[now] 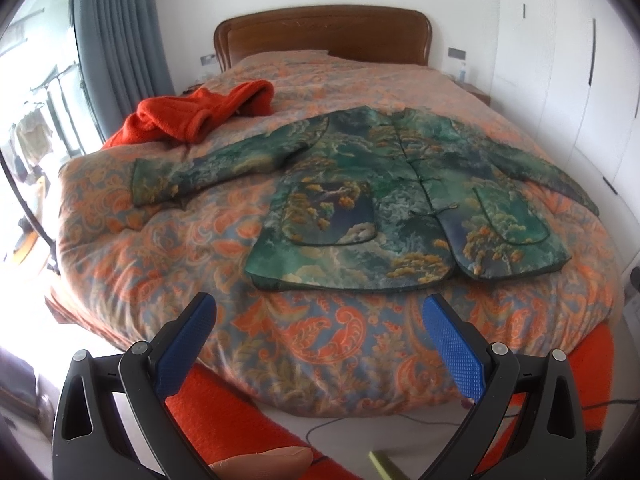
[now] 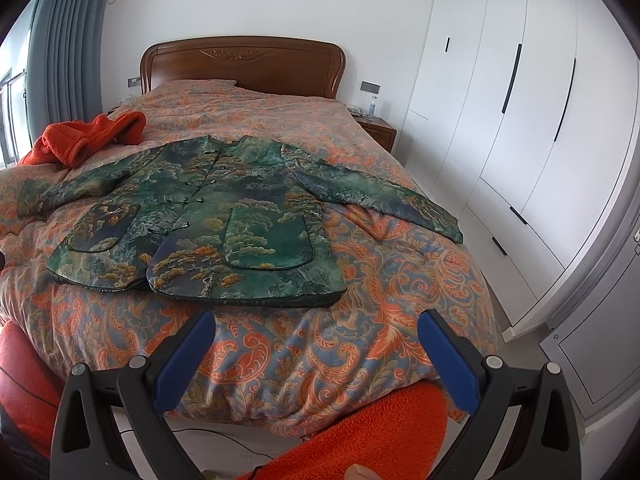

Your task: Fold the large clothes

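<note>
The green jacket's [image 1: 372, 192] far sleeve cuff toward the wardrobe [image 2: 516, 120] blurs at the fisheye rim in the left view, and the orange fleece [image 1: 200, 114] is bunched so its shape is unreadable. The jacket lies flat, front up on the bed [image 1: 344, 340], collar toward the headboard [image 1: 324, 32], sleeves spread across the bed, with bare quilt between its hem and the near edge. The left gripper [image 1: 320, 312] and right gripper [image 2: 316, 326] hover beyond that edge, jaws spread wide, holding nothing.

The jacket [image 1: 384, 200] right cuff [image 1: 588, 200] runs into the blurred rim.
</note>
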`<action>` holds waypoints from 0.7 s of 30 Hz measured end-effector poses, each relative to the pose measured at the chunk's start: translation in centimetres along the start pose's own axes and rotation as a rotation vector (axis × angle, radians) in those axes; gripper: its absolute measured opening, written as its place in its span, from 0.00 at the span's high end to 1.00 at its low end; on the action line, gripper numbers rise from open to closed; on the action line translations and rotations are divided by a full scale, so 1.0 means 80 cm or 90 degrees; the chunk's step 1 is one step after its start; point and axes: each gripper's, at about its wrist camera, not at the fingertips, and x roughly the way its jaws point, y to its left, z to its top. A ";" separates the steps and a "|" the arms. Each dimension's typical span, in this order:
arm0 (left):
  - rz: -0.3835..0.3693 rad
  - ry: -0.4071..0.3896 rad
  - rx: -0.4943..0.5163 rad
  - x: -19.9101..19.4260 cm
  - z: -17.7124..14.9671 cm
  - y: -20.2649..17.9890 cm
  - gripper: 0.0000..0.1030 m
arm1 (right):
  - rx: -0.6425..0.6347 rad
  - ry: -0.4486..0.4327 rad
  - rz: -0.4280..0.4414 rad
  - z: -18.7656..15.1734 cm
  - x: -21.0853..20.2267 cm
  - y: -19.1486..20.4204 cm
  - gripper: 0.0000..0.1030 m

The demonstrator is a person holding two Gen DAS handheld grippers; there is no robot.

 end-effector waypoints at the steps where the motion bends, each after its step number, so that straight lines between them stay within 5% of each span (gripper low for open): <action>1: 0.000 0.003 -0.002 0.002 -0.001 0.001 0.00 | 0.000 0.001 0.001 0.000 0.001 0.000 0.00; 21: 0.035 0.039 0.000 0.023 -0.007 0.003 0.00 | 0.005 0.002 0.034 0.001 0.017 0.002 0.00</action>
